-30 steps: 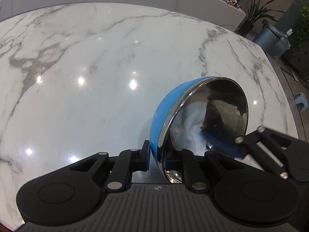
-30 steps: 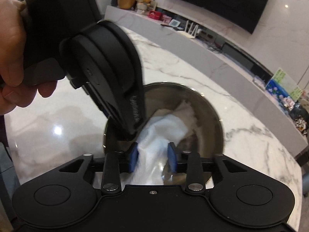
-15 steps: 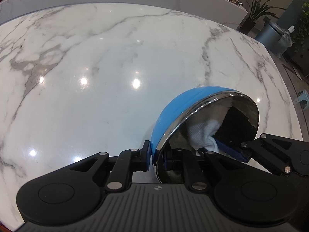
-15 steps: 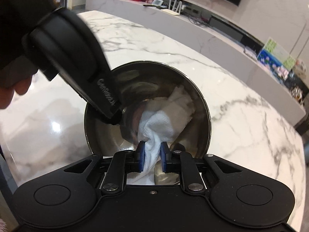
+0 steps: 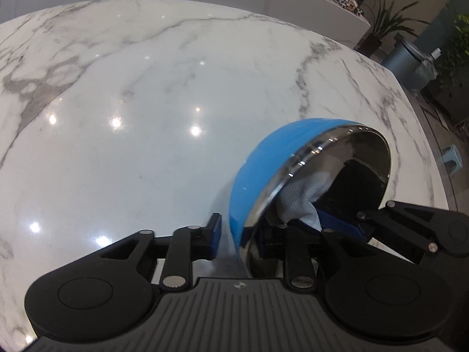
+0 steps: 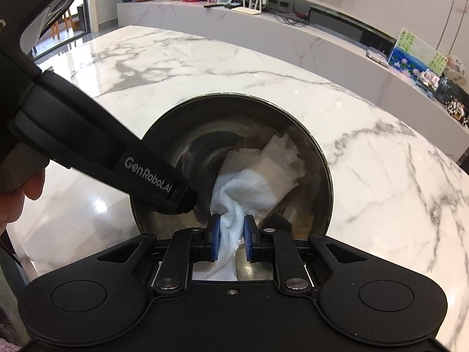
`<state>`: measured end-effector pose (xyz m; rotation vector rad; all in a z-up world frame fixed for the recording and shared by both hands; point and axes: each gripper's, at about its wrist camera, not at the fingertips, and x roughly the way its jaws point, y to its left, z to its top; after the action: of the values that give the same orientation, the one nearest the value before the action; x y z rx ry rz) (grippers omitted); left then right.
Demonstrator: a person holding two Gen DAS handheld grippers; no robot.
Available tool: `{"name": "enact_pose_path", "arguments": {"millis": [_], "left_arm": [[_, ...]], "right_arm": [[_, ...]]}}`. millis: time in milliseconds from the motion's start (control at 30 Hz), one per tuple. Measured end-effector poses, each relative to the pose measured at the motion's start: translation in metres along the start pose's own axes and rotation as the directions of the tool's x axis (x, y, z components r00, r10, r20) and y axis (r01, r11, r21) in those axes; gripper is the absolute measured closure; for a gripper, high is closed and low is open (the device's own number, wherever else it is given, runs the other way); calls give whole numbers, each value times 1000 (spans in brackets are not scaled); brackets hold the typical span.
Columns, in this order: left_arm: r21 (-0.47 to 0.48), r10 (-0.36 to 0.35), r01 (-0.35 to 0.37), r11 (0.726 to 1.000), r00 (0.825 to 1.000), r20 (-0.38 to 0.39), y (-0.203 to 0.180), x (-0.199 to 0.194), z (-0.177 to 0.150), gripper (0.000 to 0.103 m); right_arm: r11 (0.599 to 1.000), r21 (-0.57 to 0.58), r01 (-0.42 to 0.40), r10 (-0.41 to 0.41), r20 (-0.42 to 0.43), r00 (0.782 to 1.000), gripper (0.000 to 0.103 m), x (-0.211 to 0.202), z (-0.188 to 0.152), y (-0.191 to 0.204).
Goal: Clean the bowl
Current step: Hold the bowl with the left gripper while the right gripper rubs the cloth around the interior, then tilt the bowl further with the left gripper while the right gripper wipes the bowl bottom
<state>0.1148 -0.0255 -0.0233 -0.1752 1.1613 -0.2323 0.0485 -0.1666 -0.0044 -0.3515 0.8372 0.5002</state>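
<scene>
Two hand-held grippers shared the work. At the lower centre of the left wrist view, the left hand-held gripper (image 5: 231, 242) was clamped on the rim of the bowl (image 5: 258, 176), one pad on the blue outer wall and the other inside, holding it tipped on edge above the marble tabletop (image 5: 146, 117) with its steel inside turned toward the right of the frame. In the right wrist view the right hand-held gripper (image 6: 231, 239) sat at the lower centre, its blue pads pinched together on a bunched white paper towel (image 6: 255, 182) whose free end lay spread against the inner wall of the bowl, right of centre. Brownish smears showed on the steel near the towel and along the lower right of the rim. A thumb (image 6: 32, 186) showed at the left edge.

Wiping of the inside appeared to be the step in hand, not yet finished. Next would likely call for dragging the towel across the stained patches while the rim grip held firm against the push
</scene>
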Motion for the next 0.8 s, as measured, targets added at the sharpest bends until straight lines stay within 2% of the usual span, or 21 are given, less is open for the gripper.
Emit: {"name": "enact_pose_path", "arguments": {"millis": [100, 267, 367, 467, 633, 700, 800], "left_arm": [[63, 24, -24, 998, 1000, 9, -8, -4, -2, 89], [162, 127, -129, 978, 992, 26, -22, -11, -5, 89], [242, 191, -190, 952, 981, 20, -31, -14, -6, 88], [292, 229, -224, 930, 973, 18, -35, -15, -7, 88], [295, 221, -217, 930, 975, 19, -33, -16, -7, 88], [271, 192, -189, 944, 981, 14, -29, -16, -5, 88], [229, 141, -140, 963, 990, 13, -24, -17, -4, 88]], "right_arm": [[1000, -5, 11, -11, -5, 1000, 90, -2, 1, -1], [998, -46, 42, -41, 15, 999, 90, -15, 1, -1], [993, -102, 67, -63, 39, 997, 90, -21, 0, 3], [962, -241, 129, -120, 51, 991, 90, -18, -6, 16], [962, -249, 111, -105, 37, 994, 90, -8, -11, 17], [972, -221, 85, -82, 24, 996, 90, 1, -6, 10], [993, -119, 11, -12, -4, 1000, 90, 2, -10, 7]]}}
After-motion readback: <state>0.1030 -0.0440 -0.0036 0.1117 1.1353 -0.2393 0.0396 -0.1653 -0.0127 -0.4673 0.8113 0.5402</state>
